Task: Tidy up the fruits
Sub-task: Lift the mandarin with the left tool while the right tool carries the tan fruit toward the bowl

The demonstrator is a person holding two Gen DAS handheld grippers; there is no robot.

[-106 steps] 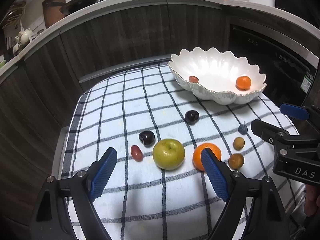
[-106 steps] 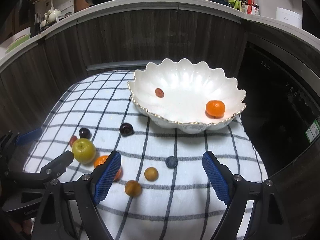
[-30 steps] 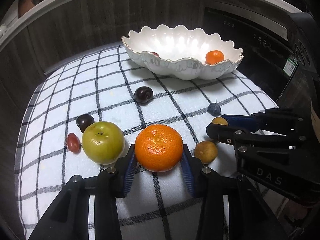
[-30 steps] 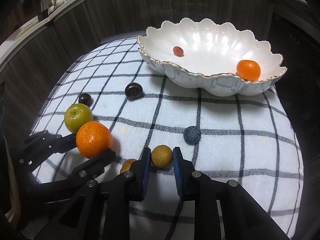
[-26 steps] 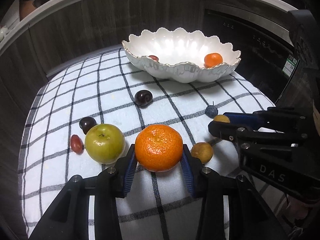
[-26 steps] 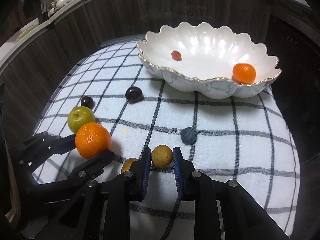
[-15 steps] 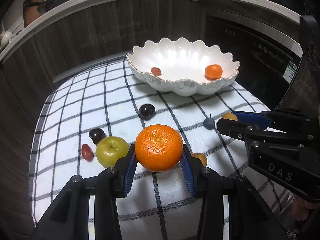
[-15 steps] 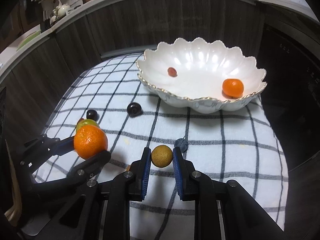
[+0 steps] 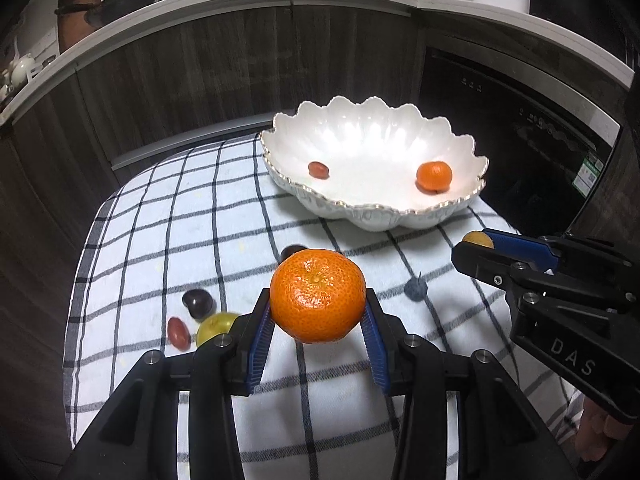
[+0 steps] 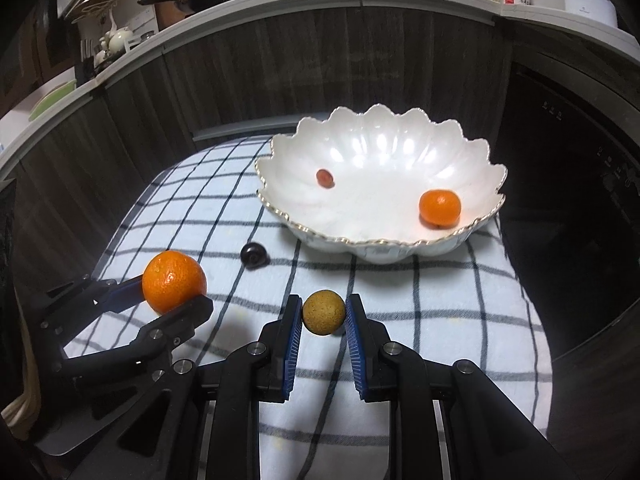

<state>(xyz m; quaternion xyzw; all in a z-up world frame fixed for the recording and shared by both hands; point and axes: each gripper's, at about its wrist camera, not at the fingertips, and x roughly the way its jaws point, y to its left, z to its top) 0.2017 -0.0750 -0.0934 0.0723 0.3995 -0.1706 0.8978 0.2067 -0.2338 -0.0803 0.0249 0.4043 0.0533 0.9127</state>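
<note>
Left tool (image 9: 318, 330) grips the mandarin (image 9: 318, 295), right tool (image 10: 323, 326) clamps the small brown fruit (image 10: 323, 312), both above the checked cloth (image 9: 168, 216); carry them level over the scalloped bowl (image 9: 440, 210), release low.

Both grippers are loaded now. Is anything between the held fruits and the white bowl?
Nothing visible blocks either path. The left gripper holds the orange and the right gripper holds the small tan fruit, both clear of the cloth. Only a dark plum lies low before the bowl.
</note>
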